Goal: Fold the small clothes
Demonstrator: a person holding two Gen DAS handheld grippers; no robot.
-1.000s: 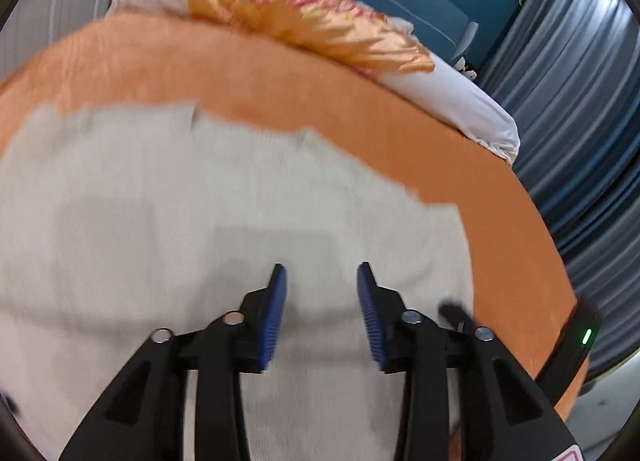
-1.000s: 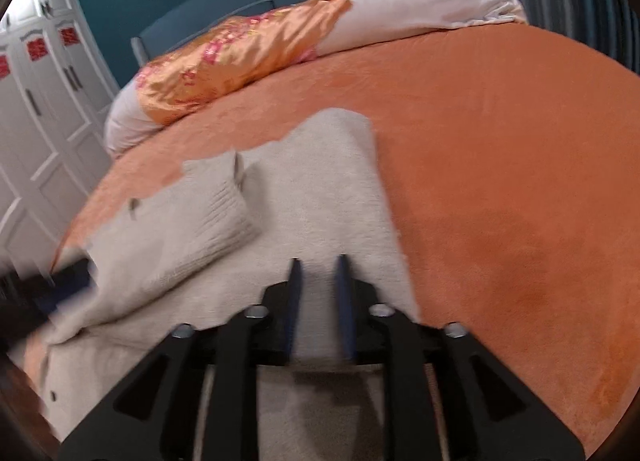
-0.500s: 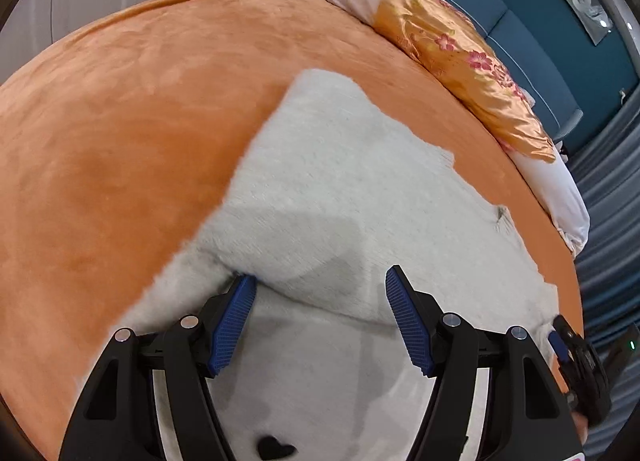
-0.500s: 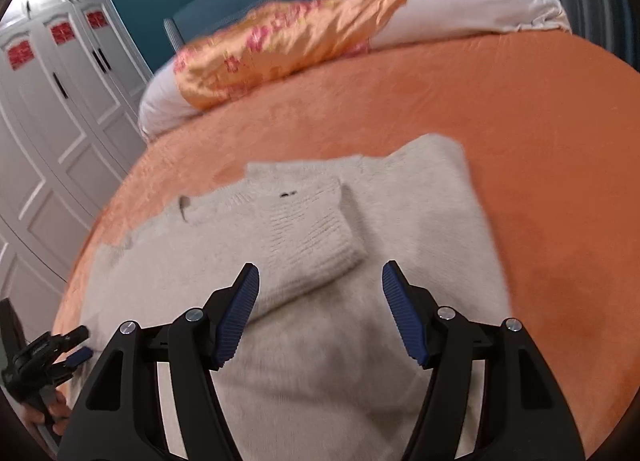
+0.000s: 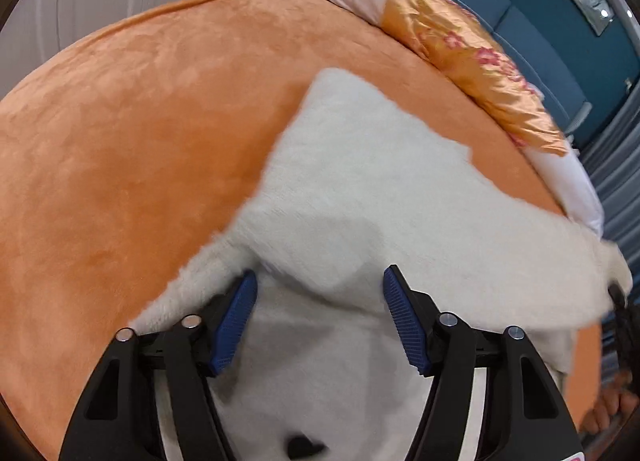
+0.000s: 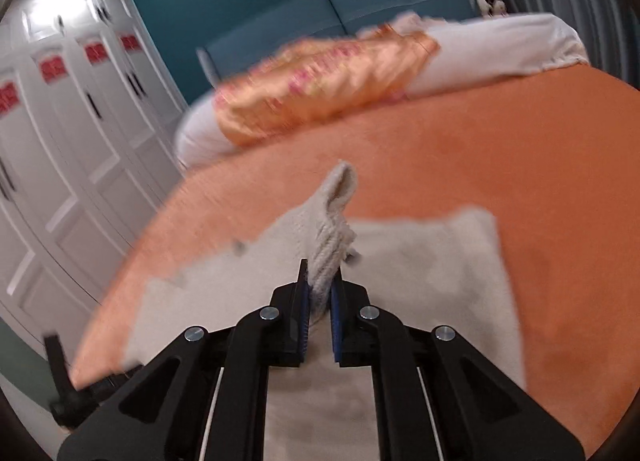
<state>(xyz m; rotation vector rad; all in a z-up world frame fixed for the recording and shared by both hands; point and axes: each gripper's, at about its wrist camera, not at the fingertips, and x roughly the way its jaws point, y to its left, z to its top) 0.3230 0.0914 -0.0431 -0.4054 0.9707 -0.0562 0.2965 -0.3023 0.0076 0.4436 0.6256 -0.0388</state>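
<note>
Left gripper (image 5: 320, 325) sits half-wide over the cream sweater (image 5: 380, 189) on the orange bedspread (image 5: 120, 161), jaws just narrowed from wider, fabric between them but I can't see the pads pressing yet; it has swung from the sweater's middle to its left edge. Right gripper (image 6: 319, 301) has just snapped from wide to clamped on the ribbed sleeve cuff (image 6: 332, 245), lifting it, so I judge the sleeve fold is starting. Bare bedspread lies left and right; pillows (image 6: 320, 81) stay well apart beyond.
</note>
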